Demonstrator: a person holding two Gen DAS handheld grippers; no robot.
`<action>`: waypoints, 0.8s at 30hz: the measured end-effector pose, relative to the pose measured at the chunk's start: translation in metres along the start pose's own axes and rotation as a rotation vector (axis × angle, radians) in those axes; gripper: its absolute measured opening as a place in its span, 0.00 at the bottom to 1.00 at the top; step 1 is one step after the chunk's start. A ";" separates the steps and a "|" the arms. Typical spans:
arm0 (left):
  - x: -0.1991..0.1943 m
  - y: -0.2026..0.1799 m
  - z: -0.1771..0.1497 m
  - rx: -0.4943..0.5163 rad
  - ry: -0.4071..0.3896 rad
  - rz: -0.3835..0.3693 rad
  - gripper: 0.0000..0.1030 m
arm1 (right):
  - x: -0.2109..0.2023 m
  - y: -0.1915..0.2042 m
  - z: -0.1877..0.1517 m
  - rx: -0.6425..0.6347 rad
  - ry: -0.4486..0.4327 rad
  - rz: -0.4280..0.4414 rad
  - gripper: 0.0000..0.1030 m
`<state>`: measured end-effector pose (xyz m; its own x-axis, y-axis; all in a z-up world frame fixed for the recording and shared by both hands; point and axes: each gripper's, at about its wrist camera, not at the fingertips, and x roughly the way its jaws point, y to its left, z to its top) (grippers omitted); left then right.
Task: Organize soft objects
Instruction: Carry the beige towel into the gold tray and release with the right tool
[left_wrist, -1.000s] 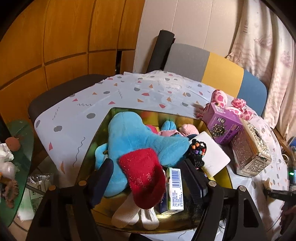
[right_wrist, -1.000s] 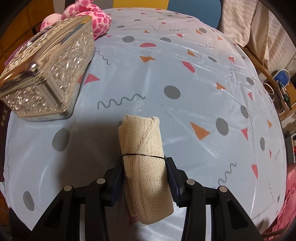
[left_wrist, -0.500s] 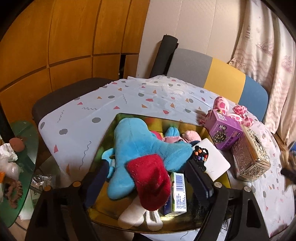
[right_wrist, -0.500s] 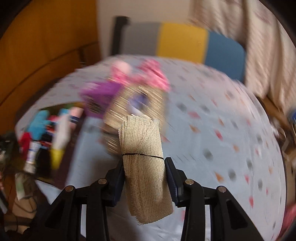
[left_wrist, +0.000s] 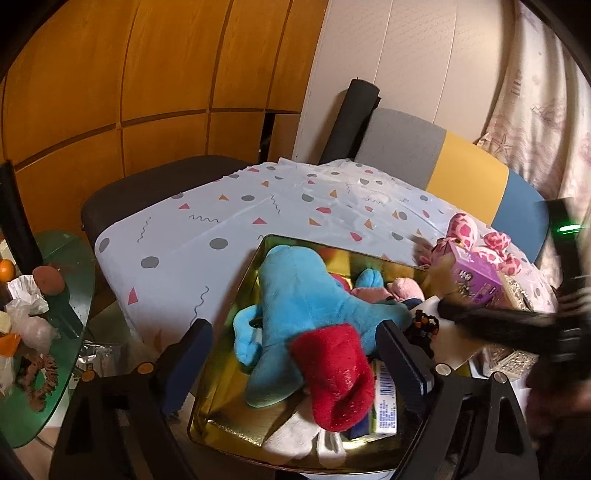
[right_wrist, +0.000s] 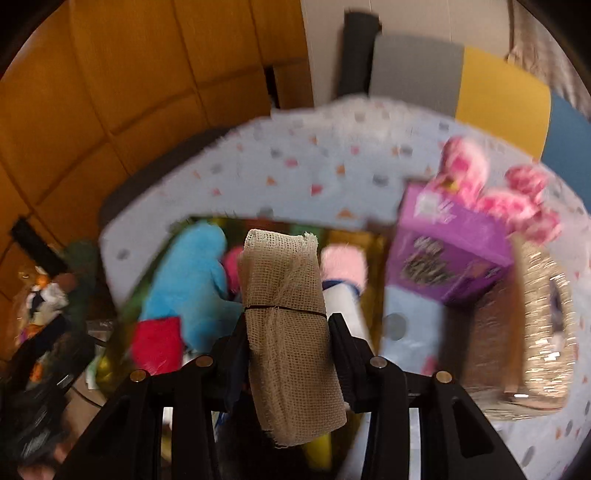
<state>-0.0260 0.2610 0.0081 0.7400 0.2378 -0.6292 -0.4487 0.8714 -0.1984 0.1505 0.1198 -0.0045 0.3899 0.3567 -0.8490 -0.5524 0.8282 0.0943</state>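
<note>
My right gripper (right_wrist: 286, 332) is shut on a rolled beige gauze cloth (right_wrist: 284, 295) and holds it in the air above the gold tray (right_wrist: 373, 243). In the left wrist view the gold tray (left_wrist: 221, 424) holds a blue plush toy (left_wrist: 306, 295), a red sock (left_wrist: 336, 373), a white sock (left_wrist: 295, 439) and a small pink plush (left_wrist: 404, 290). My left gripper (left_wrist: 295, 347) is open, its fingers either side of the red sock, above the tray. The right gripper shows as a dark blur (left_wrist: 517, 328) at the right.
A purple box (left_wrist: 476, 277), a pink spotted plush (left_wrist: 480, 240) and a glittery silver box (right_wrist: 535, 332) stand right of the tray on the patterned tablecloth (left_wrist: 221, 221). A boxed item with a barcode (left_wrist: 384, 402) lies in the tray. A green glass side table (left_wrist: 55, 295) is left.
My right gripper lifted the gauze roll off the tablecloth and swung left over the tray. My left gripper rose and pulled back slightly, staying open.
</note>
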 end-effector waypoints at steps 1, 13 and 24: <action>0.002 0.000 -0.001 0.002 0.003 0.004 0.91 | 0.019 0.003 0.000 -0.003 0.044 -0.014 0.41; 0.003 -0.007 -0.005 0.005 0.018 0.016 1.00 | 0.016 0.009 -0.017 -0.089 -0.030 -0.071 0.79; -0.014 -0.021 -0.008 0.051 -0.010 0.053 1.00 | -0.027 0.000 -0.036 -0.024 -0.170 -0.075 0.82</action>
<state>-0.0308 0.2358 0.0145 0.7211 0.2882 -0.6300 -0.4615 0.8781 -0.1265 0.1131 0.0947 0.0000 0.5484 0.3643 -0.7527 -0.5337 0.8454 0.0204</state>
